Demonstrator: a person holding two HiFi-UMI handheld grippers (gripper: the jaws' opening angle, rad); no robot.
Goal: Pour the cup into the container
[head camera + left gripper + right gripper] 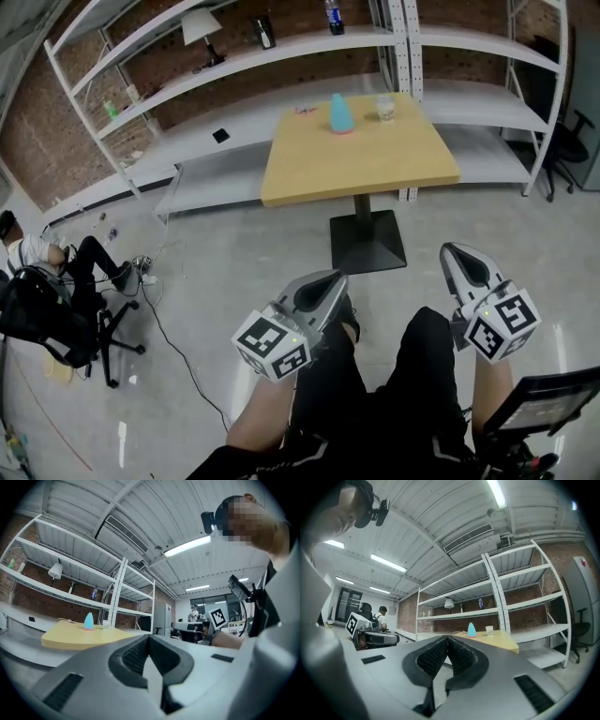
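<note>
The cup [384, 109] stands upright, mouth up, at the far edge of the table [356, 164], just right of the blue, tapering container [340, 114], which is also upright. Both lie well ahead of the left hand-held gripper [323, 286] and right hand-held gripper [466, 265]. Each has its jaws pressed together on nothing.

No readable text, number or brand anywhere that we can log. The left cube [272, 345] on the left gripper [332, 278] and the right cube [502, 325] on the right gripper [454, 249] carry only black-and-white square code patterns, no letters or digits. The cup [384, 109] on the table [356, 164] has a faint print, too small for us to read. The bottle [334, 16] on the shelf [281, 47] has a label, also unreadable.
</note>
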